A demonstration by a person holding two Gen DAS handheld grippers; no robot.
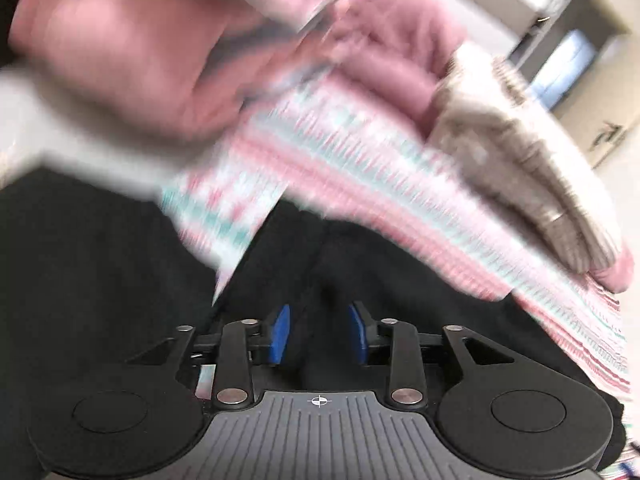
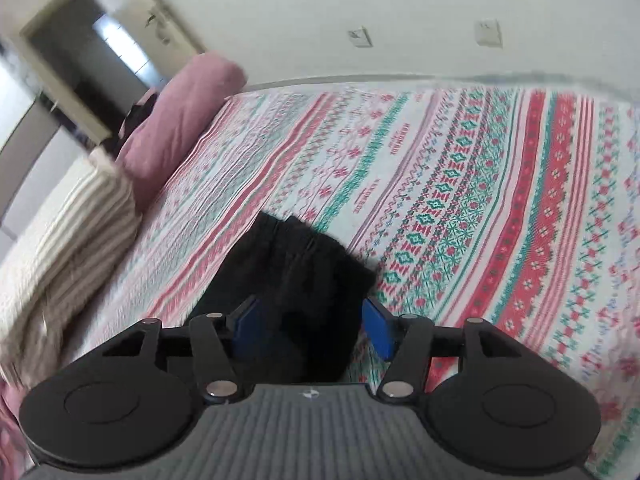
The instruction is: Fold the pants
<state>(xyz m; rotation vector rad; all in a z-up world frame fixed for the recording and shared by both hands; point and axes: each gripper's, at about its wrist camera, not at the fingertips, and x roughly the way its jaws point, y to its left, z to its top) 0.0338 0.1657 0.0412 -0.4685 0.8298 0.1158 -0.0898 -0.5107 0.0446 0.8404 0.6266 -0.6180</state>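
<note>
Patterned bedsheet [image 2: 480, 200] sharp; black pants [image 2: 304, 280] featureless, cut off below.

Pink bedding [image 1: 132, 52] blurred, perhaps a blanket.

Each tool is built alike — the left tool [image 1: 319, 334] and the right tool [image 2: 310, 330] carry blue pads on black linkage arms, pinned by silver rivets, behind them a ribbed grey plate marked with a small crosshair — flanked by round black discs.
</note>
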